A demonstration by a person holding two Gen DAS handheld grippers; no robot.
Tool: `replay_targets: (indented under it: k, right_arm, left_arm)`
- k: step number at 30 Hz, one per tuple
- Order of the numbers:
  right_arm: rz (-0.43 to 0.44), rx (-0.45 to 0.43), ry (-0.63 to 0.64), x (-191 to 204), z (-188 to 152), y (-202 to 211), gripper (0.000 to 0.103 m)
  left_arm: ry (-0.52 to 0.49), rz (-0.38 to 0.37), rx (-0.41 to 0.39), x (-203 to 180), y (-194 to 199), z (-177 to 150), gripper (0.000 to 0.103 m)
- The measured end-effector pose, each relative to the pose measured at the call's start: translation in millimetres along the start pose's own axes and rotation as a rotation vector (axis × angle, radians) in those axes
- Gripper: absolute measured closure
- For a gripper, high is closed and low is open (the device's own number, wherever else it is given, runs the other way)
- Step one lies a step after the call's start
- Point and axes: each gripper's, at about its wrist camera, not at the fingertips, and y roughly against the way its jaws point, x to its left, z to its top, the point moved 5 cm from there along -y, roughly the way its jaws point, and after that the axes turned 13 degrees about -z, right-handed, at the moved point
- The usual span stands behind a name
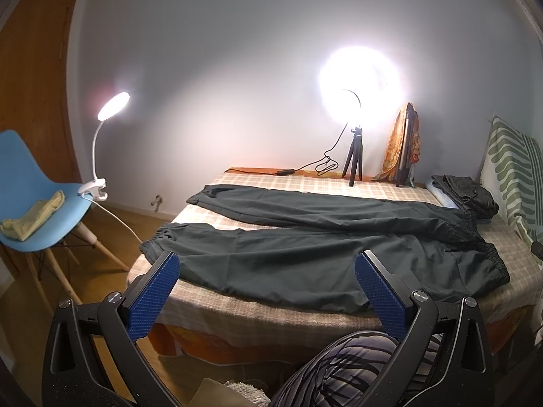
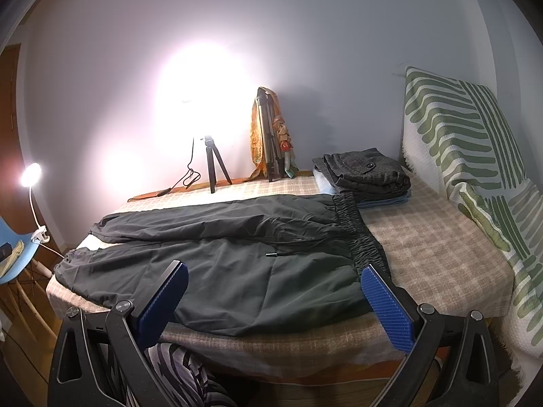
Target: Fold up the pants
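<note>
Dark pants [image 1: 305, 254] [image 2: 217, 264] lie spread flat on the checked bed cover [image 1: 258, 181] [image 2: 437, 247], both legs pointing left, the elastic waistband [image 2: 359, 234] to the right. A drawstring tip [image 2: 271, 254] rests on the near leg. My left gripper [image 1: 268, 264] hangs open above the near leg, holding nothing. My right gripper [image 2: 275, 271] stands open over the hip area near the waistband, also holding nothing. Both hover at the bed's near edge, apart from the cloth.
A stack of folded clothes [image 2: 366, 173] sits at the back right by a green-striped pillow [image 2: 471, 156]. A ring light on a tripod [image 1: 354, 156], a cloth-draped tripod [image 2: 271, 139] and a cable line the wall. A blue chair [image 1: 30, 196] with a clip lamp [image 1: 101, 135] stands left. A person's patterned knee [image 1: 339, 369] is below.
</note>
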Motion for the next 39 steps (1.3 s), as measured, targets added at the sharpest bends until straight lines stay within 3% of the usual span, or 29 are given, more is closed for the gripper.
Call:
replay_targets:
  k: [39]
  right_arm:
    - [0.005, 0.02, -0.003, 0.9, -5.1, -5.9, 0.0]
  left_arm:
    - [-0.001, -0.003, 0.004, 1.8, 1.8, -3.1, 0.0]
